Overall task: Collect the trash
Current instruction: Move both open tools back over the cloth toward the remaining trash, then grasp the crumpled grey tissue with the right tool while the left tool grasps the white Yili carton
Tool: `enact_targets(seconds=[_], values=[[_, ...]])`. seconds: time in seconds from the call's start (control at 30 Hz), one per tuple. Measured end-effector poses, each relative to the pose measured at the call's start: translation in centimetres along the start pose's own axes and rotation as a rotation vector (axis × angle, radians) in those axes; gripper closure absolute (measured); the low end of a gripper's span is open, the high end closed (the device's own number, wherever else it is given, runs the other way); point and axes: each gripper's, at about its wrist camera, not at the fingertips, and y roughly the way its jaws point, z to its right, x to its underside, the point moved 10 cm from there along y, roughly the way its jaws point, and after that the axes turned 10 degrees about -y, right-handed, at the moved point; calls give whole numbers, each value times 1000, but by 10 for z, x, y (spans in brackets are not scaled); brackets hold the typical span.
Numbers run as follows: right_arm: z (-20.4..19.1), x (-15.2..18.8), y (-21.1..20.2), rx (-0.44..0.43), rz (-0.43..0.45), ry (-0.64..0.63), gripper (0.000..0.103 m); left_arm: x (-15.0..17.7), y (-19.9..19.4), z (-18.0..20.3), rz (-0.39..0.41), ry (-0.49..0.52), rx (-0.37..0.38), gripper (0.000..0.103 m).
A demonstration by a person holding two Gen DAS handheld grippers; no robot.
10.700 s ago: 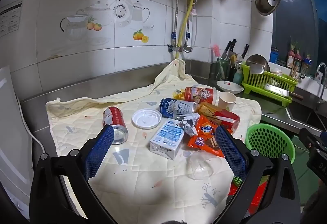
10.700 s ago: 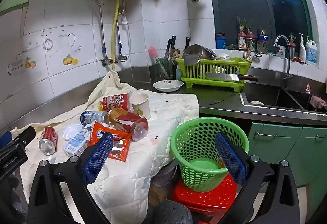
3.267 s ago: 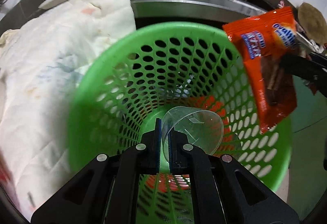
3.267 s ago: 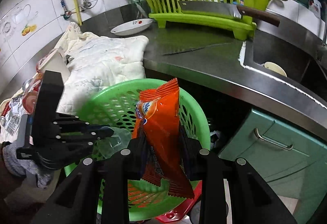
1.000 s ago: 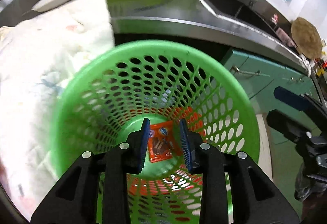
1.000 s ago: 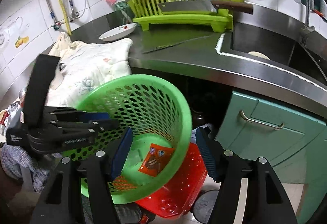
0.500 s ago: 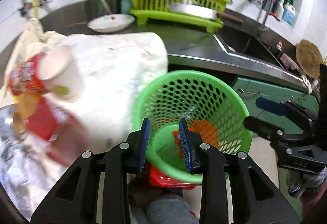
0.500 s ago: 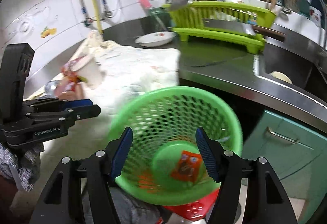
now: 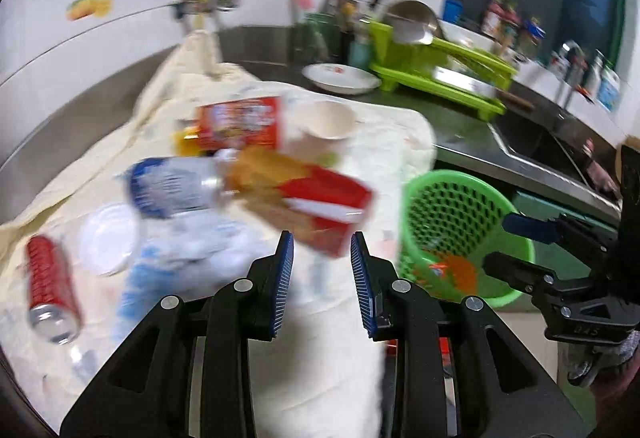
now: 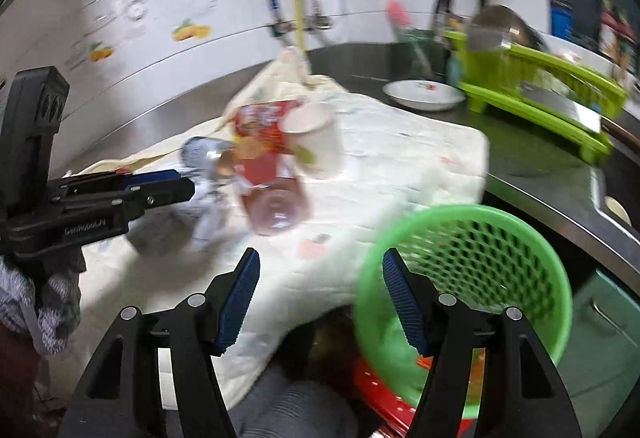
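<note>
Two grippers: we carry both empty, aimed at the litter on the quilted cloth (image 9: 392, 142).
Left gripper (image 9: 322, 274): jaws narrowly parted, nothing between the blue pads.
Right gripper (image 10: 320, 296): jaws about half open, nothing held; the basket rim sits behind its right finger.
Step in hand: we judge this as the move from the green basket (image 9: 460, 222) to the pile for the next pick.
Basket contents: an orange wrapper (image 9: 456, 270) lies at the bottom.
Basket place: at 3 o'clock of the pile, below the counter edge.
Remaining trash: red snack box (image 9: 320, 206) just ahead of the left gripper; blue-and-white can (image 9: 172, 186) at its 9 o'clock; paper cup (image 9: 326, 122) at 12 o'clock; red packet (image 9: 240, 122) at 11 o'clock; white lid (image 9: 108, 238) and red can (image 9: 50, 286) far at 9 o'clock.
Next move: we would widen the left jaws before closing on the box; it looks broader than the present gap.
Caution: blur hides exact edges, so we cannot tell which items touch.
</note>
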Motion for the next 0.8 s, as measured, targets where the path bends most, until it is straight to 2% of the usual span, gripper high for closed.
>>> enact_targets(seconds=[0.2,0.4,0.57,0.8], values=[[-57,-20,24,-91,-7,-101,41,2,-25,-70,24,-75,-95,73],[-101,-33,60,-170,-37,-196,41,10,-37,-117,25,-134,-147,73],[-124,-41,90,-186,-67,-285,41,16,-36,-133,12,-158,-157,73],[-131,-39,131,-188,-130,-350,41,25,-23,-139,-27,-168,-154,73]])
